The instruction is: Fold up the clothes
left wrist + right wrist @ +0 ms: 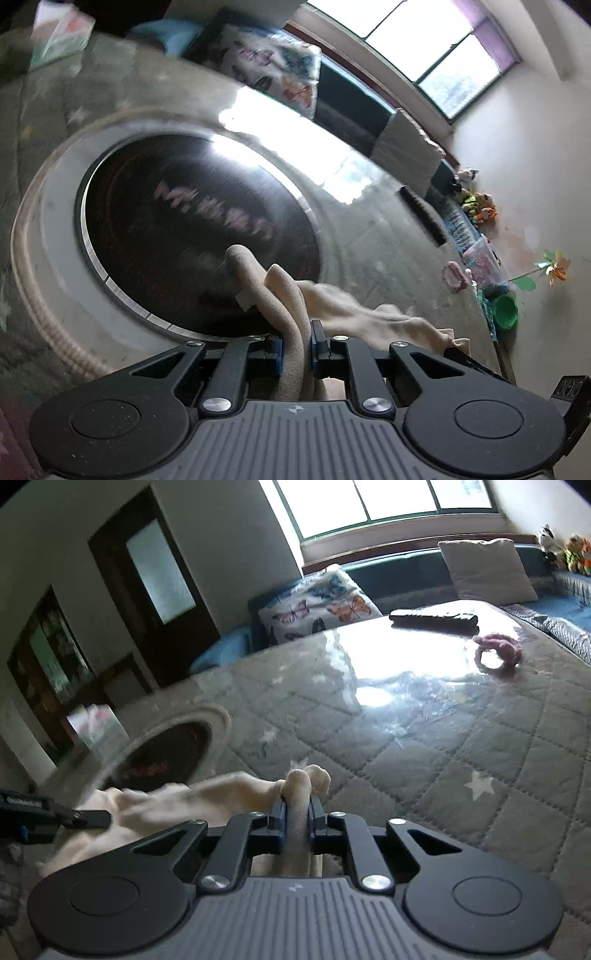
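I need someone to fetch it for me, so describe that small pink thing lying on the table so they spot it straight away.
Start at the big table under a grey quilted cover with white stars, and look to its far end by the window. There, near the long black remote control, lies the pink ring, a fuzzy loop like a hair tie. It is the only pink, round thing there.

We hold the left hand-held gripper (pixel 296 349) and the right hand-held gripper (pixel 296 821) pitched downward, each clamped on cream cloth (pixel 354 317).
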Demonstrator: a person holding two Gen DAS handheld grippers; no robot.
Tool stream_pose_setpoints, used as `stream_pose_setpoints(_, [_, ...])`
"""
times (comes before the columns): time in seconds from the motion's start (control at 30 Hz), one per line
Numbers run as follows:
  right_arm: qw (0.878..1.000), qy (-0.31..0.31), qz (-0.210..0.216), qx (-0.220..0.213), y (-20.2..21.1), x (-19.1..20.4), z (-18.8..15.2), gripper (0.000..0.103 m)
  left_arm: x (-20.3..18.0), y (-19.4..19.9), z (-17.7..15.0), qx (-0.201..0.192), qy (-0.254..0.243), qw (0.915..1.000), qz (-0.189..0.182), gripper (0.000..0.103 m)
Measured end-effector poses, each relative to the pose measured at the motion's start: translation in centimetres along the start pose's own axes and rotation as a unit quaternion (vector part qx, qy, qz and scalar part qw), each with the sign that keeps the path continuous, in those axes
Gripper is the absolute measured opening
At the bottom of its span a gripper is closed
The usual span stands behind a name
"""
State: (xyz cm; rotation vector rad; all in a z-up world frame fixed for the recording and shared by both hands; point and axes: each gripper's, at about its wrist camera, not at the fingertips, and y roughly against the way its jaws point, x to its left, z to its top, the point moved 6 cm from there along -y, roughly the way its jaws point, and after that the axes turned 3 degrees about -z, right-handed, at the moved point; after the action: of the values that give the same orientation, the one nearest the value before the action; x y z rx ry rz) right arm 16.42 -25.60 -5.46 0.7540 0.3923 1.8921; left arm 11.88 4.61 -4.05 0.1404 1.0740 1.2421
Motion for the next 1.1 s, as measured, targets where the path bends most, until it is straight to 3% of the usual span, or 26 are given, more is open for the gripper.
stream_pose_setpoints(0.17, [0.999,-0.011,0.006,-0.036,2.9,-0.4,1.2,0.009,-3.6,-0.9,1.1,-0.001,-0.041,0.999,-0.017,0.014])
stream_pose_setpoints(0.4, [0.995,-0.004,-0.054,-0.085,6.6,-4.0,4.2,0.009,-9.9,-4.8,2.3,0.008,-0.087,0.995,-0.048,0.013])
stream_pose_setpoints(0.7, [0.986,-0.017,-0.125,-0.108,8.5,-9.7,7.3,0.009,-16.6,-10.5,2.3,0.033,-0.135,0.9878,-0.071,0.013])
stream_pose_setpoints(0.9, [0.983,-0.032,-0.153,-0.099,7.8,-12.5,7.1,0.009,-17.9,-13.4,1.6,0.053,-0.153,0.9844,-0.069,0.014])
stream_pose_setpoints(1.1, [0.979,-0.053,-0.187,-0.068,5.3,-14.8,5.8,0.012,-16.5,-15.1,1.3,0.052,-0.195,0.9795,-0.002,0.021])
